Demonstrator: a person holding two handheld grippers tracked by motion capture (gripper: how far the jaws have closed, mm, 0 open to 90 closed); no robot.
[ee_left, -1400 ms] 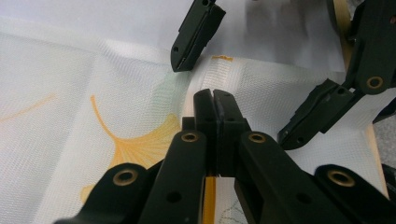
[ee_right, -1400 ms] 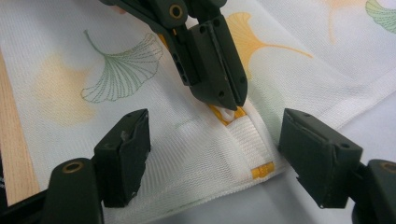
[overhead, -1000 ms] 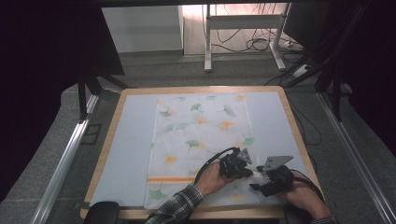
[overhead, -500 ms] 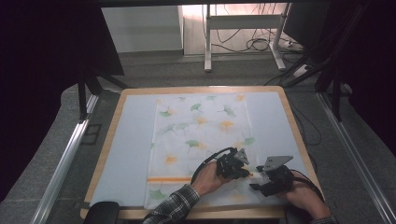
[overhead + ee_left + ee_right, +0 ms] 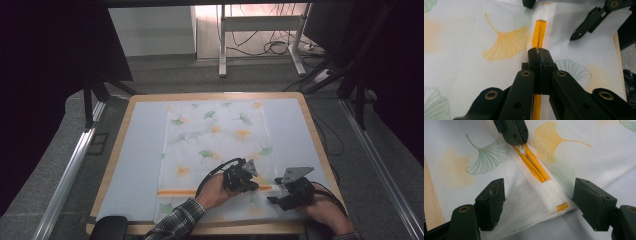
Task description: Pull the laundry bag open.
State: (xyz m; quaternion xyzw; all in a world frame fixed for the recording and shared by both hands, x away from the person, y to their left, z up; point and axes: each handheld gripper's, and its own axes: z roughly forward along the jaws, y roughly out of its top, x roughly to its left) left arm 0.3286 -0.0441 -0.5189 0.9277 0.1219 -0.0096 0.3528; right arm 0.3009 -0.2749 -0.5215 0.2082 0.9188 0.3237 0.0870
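Mesh fabric bag (image 5: 215,150) printed with ginkgo leaves lies flat on the pale blue mat (image 5: 140,165) of the wooden-rimmed table (image 5: 117,150), its orange zipper (image 5: 177,192) running left to right near the near edge. Left gripper (image 5: 538,53) sits on that zipper toward its right end — jaws pressed together on what looks like the zipper pull (image 5: 522,149), though the pull itself is mostly hidden. Right gripper (image 5: 539,195) rests just right of it, jaws spread wide either side of the zipper's white end tab (image 5: 554,192) — touching the fabric, clamping nothing.
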